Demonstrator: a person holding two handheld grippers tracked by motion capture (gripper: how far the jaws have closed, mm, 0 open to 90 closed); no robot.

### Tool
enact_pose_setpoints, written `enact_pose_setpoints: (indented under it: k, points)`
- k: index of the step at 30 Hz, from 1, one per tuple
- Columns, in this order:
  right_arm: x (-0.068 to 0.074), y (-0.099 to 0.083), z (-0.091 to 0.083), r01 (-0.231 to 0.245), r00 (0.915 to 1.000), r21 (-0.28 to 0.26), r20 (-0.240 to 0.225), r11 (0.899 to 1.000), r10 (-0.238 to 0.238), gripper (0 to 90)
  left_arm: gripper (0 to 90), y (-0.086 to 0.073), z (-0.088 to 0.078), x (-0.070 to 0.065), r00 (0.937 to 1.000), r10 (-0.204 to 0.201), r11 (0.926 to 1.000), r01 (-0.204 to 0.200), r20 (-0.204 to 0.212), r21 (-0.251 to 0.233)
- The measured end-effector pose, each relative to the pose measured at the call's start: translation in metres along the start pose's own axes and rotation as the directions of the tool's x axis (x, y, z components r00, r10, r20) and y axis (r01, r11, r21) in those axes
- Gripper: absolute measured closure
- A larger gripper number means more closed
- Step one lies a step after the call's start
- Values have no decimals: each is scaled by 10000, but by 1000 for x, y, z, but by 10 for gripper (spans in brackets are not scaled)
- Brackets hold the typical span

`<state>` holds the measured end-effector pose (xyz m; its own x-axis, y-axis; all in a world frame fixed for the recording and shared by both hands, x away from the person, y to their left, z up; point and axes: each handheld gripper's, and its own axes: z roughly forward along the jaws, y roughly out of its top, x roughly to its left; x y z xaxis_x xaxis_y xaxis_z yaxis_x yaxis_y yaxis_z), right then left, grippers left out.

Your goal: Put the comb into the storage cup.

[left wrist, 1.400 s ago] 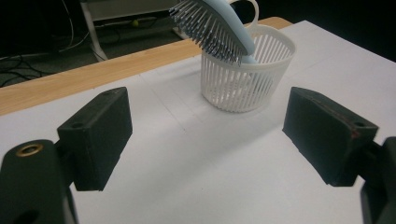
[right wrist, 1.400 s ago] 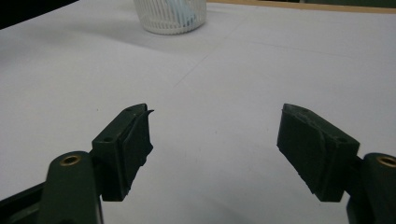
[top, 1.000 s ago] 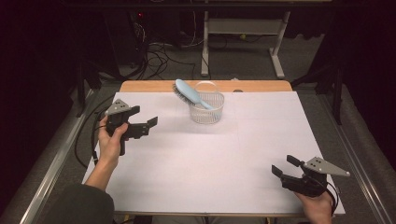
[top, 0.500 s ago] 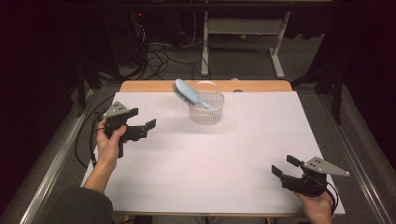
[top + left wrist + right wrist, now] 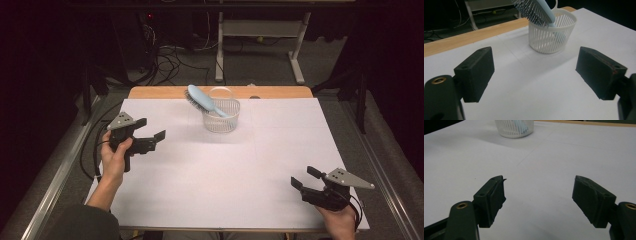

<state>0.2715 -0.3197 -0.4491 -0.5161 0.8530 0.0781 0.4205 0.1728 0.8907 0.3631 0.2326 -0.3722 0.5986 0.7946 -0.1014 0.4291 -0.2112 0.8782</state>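
- Far left in the high view, the left gripper [image 5: 150, 129] is held up in the person's left hand [image 5: 116, 156] over the left side of the table [image 5: 280, 150]. Jaws are spread wide apart, nothing between them, and they're pointing toward the basket.
- A black cable [image 5: 95, 150] loops off that gripper and hangs down past the table's left edge.
- From the left gripper view, both black jaws stand far apart with bare white tabletop between them, and the basket [image 5: 551, 33] sits straight ahead, a fair way beyond the tips.
- Moving toward the middle: the white slatted basket [image 5: 221, 114] stands upright near the far edge of the white surface, just in front of the wooden strip [image 5: 160, 92] along the back.
- The light blue hairbrush [image 5: 202, 101] is standing in that basket, handle end down inside, bristle head sticking out and leaning up to the left over the rim. Bristles face down-left; you can see them really well in the left gripper view [image 5: 534, 10].
- Far right, near the front corner: the right gripper [image 5: 306, 178] is held low over the table by the right hand [image 5: 340, 220]. Jaws also wide apart and holding nothing.
- In the right gripper view, it's plain white table between the jaws, with the basket [image 5: 514, 128] well off at the top.
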Motion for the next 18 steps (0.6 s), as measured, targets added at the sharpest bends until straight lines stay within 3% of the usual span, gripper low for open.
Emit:
enact_pose_setpoints:
  k: [18]
  points:
    - [0,0,0,15,10000,-49,-34,10000,-15,263,159,-13,-9,1,9999,-81,9999,81,-103,-66]
